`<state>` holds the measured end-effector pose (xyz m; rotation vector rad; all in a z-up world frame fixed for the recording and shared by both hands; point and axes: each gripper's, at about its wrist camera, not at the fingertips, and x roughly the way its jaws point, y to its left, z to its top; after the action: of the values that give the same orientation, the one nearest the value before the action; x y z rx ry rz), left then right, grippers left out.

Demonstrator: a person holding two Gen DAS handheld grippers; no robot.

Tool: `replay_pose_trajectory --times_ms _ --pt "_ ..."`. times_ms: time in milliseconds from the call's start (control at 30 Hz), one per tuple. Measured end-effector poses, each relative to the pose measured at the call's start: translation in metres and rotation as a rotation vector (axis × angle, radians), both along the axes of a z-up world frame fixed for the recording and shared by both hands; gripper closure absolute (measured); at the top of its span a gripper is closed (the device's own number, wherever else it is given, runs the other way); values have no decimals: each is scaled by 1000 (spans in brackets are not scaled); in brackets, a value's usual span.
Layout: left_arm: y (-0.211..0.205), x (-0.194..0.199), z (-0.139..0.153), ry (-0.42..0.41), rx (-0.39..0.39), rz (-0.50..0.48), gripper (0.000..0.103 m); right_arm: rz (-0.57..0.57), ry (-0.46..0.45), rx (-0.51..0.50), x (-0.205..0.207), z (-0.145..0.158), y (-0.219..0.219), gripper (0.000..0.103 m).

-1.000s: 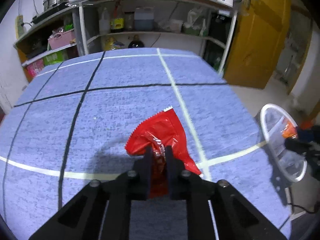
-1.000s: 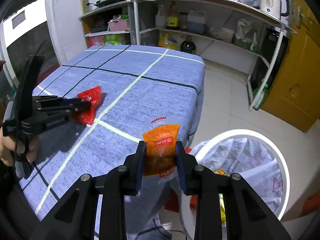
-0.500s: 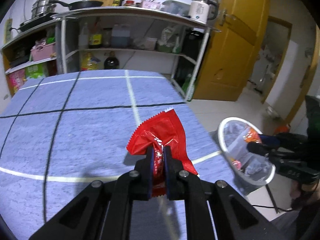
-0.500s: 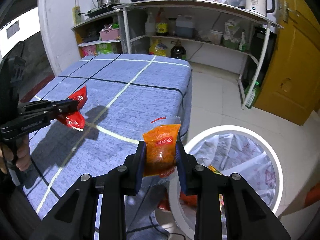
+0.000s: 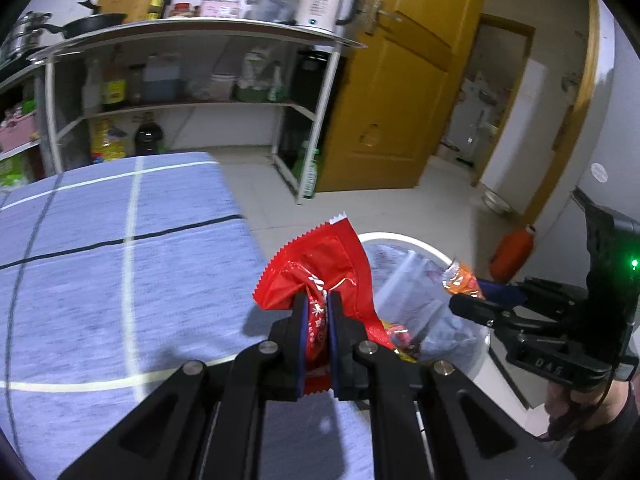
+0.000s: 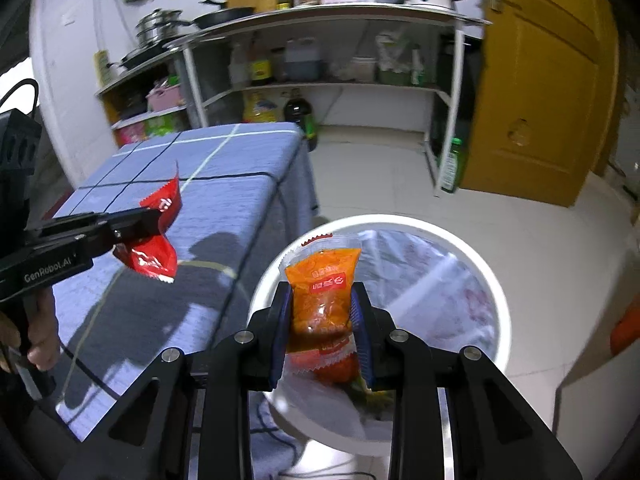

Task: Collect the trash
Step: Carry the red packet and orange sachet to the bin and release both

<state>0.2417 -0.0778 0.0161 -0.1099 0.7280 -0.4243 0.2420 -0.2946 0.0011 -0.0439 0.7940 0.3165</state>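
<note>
My left gripper (image 5: 317,304) is shut on a crumpled red wrapper (image 5: 320,264), held in the air over the right edge of the blue table (image 5: 100,280). From the right wrist view the same red wrapper (image 6: 158,240) hangs over the table near its edge. My right gripper (image 6: 322,304) is shut on an orange sauce packet (image 6: 322,280), held upright above the white-rimmed trash bin (image 6: 496,280). In the left wrist view the orange packet (image 5: 460,280) sits at the tip of the right gripper (image 5: 476,292) over the bin (image 5: 420,248), which holds some trash.
The bin stands on the tiled floor just right of the table. A metal shelf rack (image 6: 320,80) with bottles, pans and a kettle (image 5: 324,8) lines the far wall. A yellow door (image 6: 540,100) is at the right. An orange object (image 5: 514,252) lies on the floor beyond the bin.
Both grippers have swung right toward the bin. The red wrapper went from above mid-table to its right edge. The orange packet moved from the table edge to over the bin opening.
</note>
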Motion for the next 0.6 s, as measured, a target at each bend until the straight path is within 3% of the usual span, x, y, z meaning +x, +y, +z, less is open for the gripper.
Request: replay_pose_trajectory --times_ms 300,600 --pt "-59 16 -14 37 -2 -100 93 -103 40 6 2 -19 -45 73" --pt "-89 29 -35 108 7 -137 86 -147 82 1 9 -33 -60 69"
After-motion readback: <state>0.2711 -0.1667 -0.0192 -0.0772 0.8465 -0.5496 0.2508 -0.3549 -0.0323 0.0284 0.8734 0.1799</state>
